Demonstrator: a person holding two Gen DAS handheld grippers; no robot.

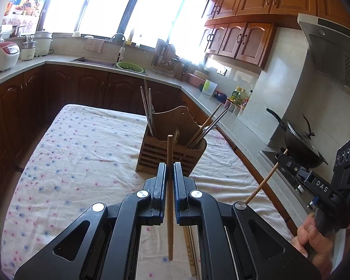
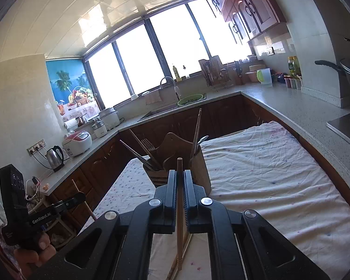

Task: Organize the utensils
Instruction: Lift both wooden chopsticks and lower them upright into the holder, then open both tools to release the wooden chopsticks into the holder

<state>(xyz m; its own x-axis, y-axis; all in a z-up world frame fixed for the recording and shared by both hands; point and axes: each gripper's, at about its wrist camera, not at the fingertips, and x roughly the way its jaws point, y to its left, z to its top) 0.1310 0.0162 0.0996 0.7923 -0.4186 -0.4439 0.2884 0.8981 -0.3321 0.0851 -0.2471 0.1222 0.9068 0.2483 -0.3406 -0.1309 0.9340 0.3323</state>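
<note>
My left gripper point(image 1: 170, 166) is shut on a wooden chopstick point(image 1: 170, 149) that stands nearly upright, its tip rising above the fingers. Just beyond it on the floral tablecloth point(image 1: 81, 151) stands a wooden utensil holder point(image 1: 172, 150) with chopsticks, a fork and a spoon in its compartments. My right gripper point(image 2: 179, 173) is shut on a second chopstick point(image 2: 179, 163), close in front of the holder point(image 2: 201, 168). Each gripper shows in the other's view: the right gripper point(image 1: 281, 158) with its chopstick point(image 1: 263, 183), and the left gripper point(image 2: 79, 196). More chopsticks point(image 1: 189, 245) lie on the cloth below.
A stone countertop point(image 2: 291, 107) wraps around the table, with a sink point(image 1: 93, 61), a green colander point(image 1: 130, 67), a rice cooker point(image 1: 2, 54) and a kettle point(image 2: 54, 157). A wok point(image 1: 298, 142) sits on the stove at right. A hand point(image 1: 315, 235) grips the right handle.
</note>
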